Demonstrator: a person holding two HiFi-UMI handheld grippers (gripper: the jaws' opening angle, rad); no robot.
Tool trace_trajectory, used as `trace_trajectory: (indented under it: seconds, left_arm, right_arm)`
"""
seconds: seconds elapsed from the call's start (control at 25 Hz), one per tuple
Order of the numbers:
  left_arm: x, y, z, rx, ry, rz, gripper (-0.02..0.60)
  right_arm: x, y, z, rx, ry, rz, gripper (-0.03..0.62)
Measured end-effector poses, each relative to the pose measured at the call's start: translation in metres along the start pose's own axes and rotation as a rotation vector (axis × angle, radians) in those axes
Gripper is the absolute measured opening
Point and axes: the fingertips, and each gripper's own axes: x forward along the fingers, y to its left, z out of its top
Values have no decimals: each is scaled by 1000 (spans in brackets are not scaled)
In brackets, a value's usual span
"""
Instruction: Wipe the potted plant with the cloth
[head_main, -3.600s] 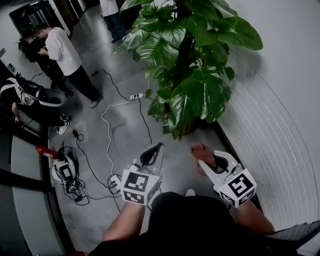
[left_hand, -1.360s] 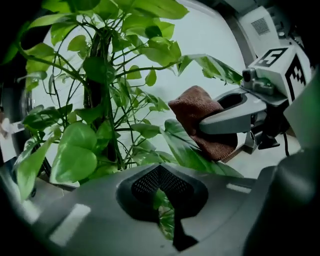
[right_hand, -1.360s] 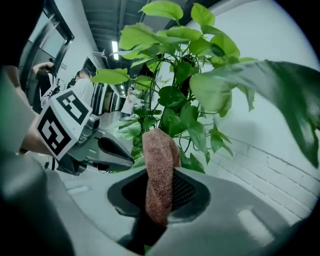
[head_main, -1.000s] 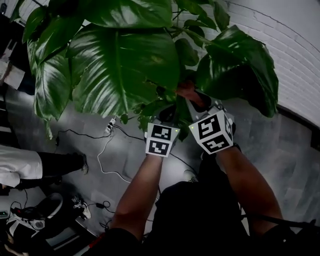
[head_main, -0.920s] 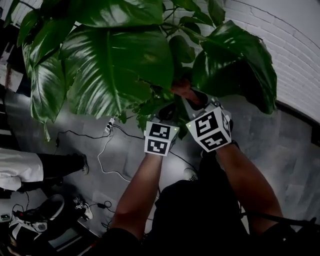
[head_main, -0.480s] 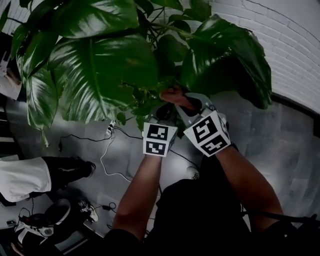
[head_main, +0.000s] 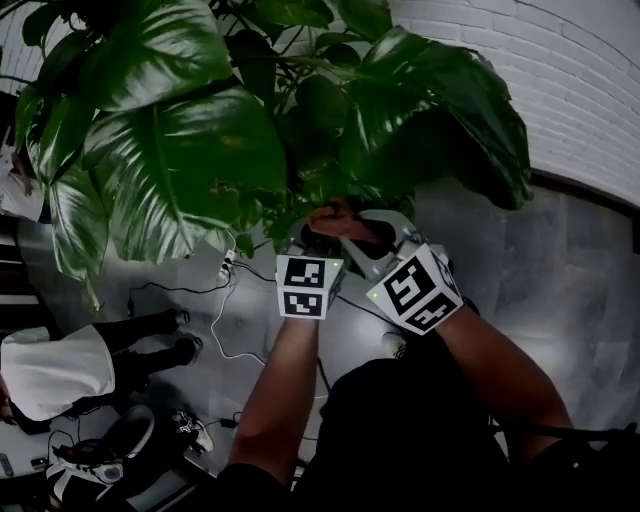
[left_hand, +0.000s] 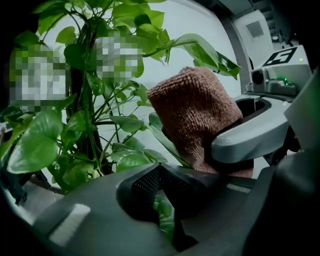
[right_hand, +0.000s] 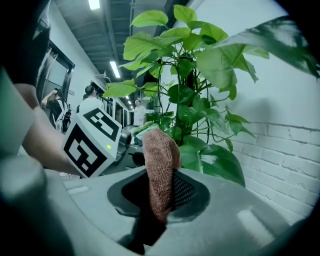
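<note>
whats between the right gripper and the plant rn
The cloth: pinched in the right gripper, it sticks up in front of the potted plant. Nothing else lies between them in the right gripper view.

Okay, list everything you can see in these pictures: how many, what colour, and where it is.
potted plant: one, green, big leaves across the top of the head view
cloth: one, brown, up against the plant's leaves
brick wall: one, white, behind the plant at right
floor: grey, beneath everything
cables: a few, black and white, on the floor at left
bystander: one, white top, lower left
left gripper: one, grey, under the leaves; green shows between its jaws, grip unclear
right gripper: one, grey, jaws shut on the cloth
forearms: two, bare, reaching toward the plant
</note>
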Motion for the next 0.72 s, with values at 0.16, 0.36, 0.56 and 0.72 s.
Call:
trace_trajectory:
  seconds: [0.16, 0.36, 0.56, 0.72]
  left_arm:
    - [-2, 2, -1, -10, 5, 21, 17]
    - [-7, 4, -7, -23, 16, 34, 17]
    - [-13, 7, -8, -41, 7, 48, 17]
    - [-17, 0, -11, -49, 9, 48, 17]
  right_arm:
    - [-4, 8, 3, 31, -22, 25, 64]
    - [-11, 23, 9, 38, -40, 52, 64]
    - [-31, 9, 12, 12, -45, -30, 64]
    - [-46, -22, 5, -66, -7, -135, 64]
